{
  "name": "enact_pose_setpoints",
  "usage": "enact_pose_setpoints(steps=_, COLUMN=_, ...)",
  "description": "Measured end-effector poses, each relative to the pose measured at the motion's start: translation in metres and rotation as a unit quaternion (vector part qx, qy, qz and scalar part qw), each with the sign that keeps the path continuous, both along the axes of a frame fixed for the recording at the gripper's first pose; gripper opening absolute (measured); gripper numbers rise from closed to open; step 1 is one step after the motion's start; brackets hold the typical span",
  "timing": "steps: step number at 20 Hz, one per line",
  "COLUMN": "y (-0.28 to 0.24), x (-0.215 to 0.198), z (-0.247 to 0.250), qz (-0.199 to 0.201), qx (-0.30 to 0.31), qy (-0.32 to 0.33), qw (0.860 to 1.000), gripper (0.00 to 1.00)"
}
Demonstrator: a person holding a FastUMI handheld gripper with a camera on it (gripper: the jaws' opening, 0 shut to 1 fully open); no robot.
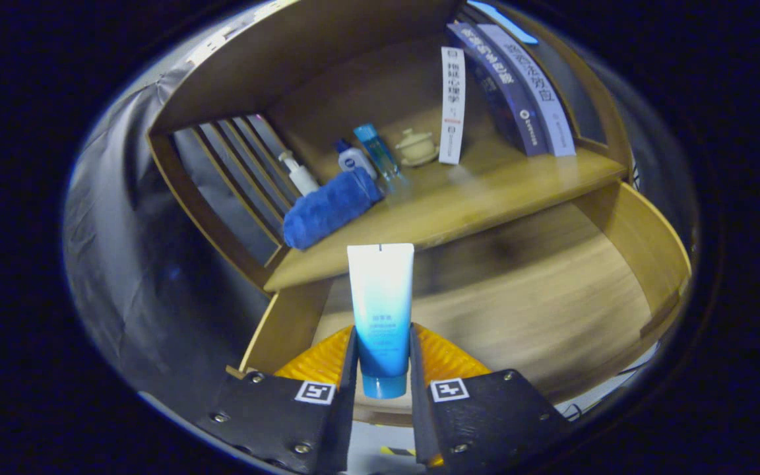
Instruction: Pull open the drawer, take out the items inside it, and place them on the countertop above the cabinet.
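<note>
The wooden cabinet [327,59] takes up most of what I see, tilted, its top board curving across the upper left and slatted sides running down the left. Below it the open drawer [551,297] spreads across the lower right of the frame, its wooden floor bare where I can see it and its curved wall rising at the far right. Between the two runs the countertop [485,191], a pale wooden shelf crossing the centre.

At the upper right, a row of books [518,86] leans on the countertop, with a thin white book [452,105] standing just left of them. At centre left lies a rolled blue towel [330,208]. Behind it stand a white pump bottle [301,175], a small white bottle with a blue cap [352,158] and a slim blue bottle [377,150], close together. A small cream lidded pot [416,146] sits between the bottles and the white book.

At bottom centre my gripper [383,359] is clamped on a white-and-blue tube [380,310]. Both fingers [446,359] press its lower sides, cap end down toward me, flat sealed end up over the drawer's near left part, just in front of the countertop edge.
</note>
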State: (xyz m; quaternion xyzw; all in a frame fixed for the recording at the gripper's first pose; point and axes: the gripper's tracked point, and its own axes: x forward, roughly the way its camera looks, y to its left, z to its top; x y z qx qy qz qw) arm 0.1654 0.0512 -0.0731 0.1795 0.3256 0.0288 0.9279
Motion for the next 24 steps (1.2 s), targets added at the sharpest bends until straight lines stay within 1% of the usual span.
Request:
enact_pose_setpoints(steps=2, y=-0.015, x=0.011, z=0.017, qz=-0.011, qx=-0.042, qy=-0.038, qw=0.998, gripper=0.38)
enact_pose_setpoints(steps=4, y=-0.023, x=0.031, z=0.038, qz=-0.024, qx=-0.070, qy=-0.077, qw=0.994, gripper=0.38)
enact_pose_setpoints(steps=8, y=-0.032, x=0.086, z=0.067, qz=-0.039, qx=-0.110, qy=-0.117, qw=0.986, gripper=0.38)
enact_pose_setpoints(steps=11, y=-0.036, x=0.125, z=0.063, qz=-0.048, qx=-0.131, qy=-0.113, qw=0.984, gripper=0.38)
enact_pose_setpoints(steps=15, y=-0.039, x=0.162, z=0.033, qz=-0.048, qx=-0.158, qy=-0.097, qw=0.981, gripper=0.38)
enact_pose_setpoints(steps=17, y=-0.043, x=0.173, z=0.018, qz=-0.055, qx=-0.166, qy=-0.087, qw=0.981, gripper=0.38)
enact_pose_setpoints(steps=20, y=-0.044, x=0.188, z=0.011, qz=-0.067, qx=-0.168, qy=-0.093, qw=0.979, gripper=0.38)
enact_pose_setpoints(steps=24, y=-0.046, x=0.194, z=-0.008, qz=-0.077, qx=-0.173, qy=-0.073, qw=0.979, gripper=0.38)
